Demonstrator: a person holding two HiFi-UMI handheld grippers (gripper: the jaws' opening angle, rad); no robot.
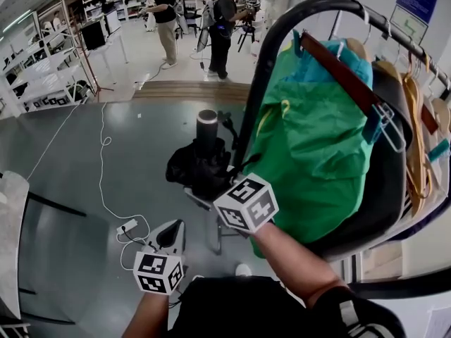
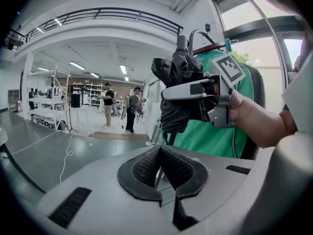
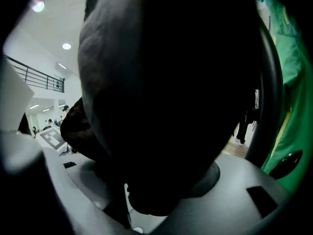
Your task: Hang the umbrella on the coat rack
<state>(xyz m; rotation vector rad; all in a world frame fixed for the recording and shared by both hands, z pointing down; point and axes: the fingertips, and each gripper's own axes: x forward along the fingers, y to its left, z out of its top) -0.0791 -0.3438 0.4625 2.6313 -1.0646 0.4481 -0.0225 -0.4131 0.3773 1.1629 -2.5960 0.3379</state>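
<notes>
Nearest, low down: left gripper (image 1: 171, 236), jaws closed together, nothing btw them. Next, right gripper (image 2: 183, 93) clamped on folded black umbrella (image 1: 201, 164), held about upright in air just beside black bar of coat rack (image 1: 296, 13) & green garment (image 1: 310, 146), not hung yet. Far behind: two persons (image 1: 224, 27) standing.

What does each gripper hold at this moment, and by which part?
The right gripper clamps the black folded umbrella around its bundled fabric. The left gripper holds nothing.
</notes>
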